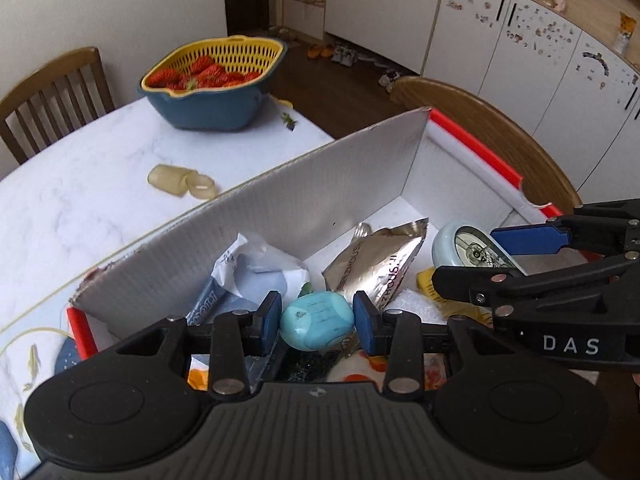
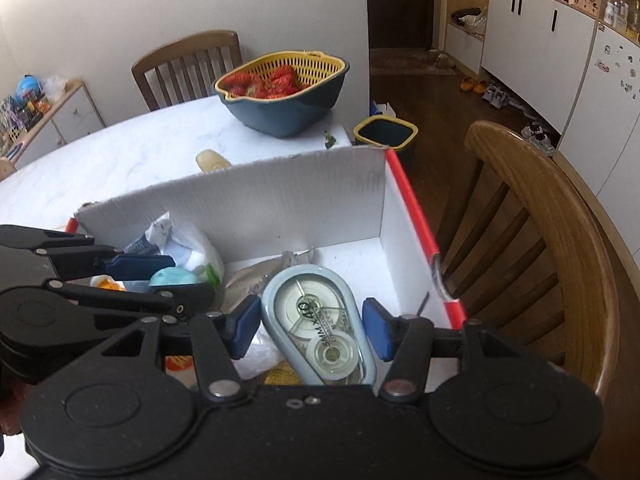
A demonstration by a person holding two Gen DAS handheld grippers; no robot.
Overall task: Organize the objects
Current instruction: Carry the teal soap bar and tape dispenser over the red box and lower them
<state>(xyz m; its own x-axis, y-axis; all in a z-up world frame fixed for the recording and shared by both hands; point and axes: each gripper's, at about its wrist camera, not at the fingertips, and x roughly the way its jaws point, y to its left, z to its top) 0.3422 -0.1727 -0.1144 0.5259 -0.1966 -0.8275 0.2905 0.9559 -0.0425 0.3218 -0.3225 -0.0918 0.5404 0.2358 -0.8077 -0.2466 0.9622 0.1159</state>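
Left gripper clamping teal case; right gripper clamping correction tape; both hovering over crowded box. Silver pouch lying underneath, lettering partly hidden.

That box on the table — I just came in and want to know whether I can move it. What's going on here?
A person is sorting small things into the white cardboard box, a hand-held gripper in each hand. The left hand-held gripper is clamped on a turquoise oval case, and the right hand-held gripper on a pale blue correction tape dispenser. Both are poised over the box, which already holds a silver pouch and a white bag. A bowl of strawberries sits farther back on the table.
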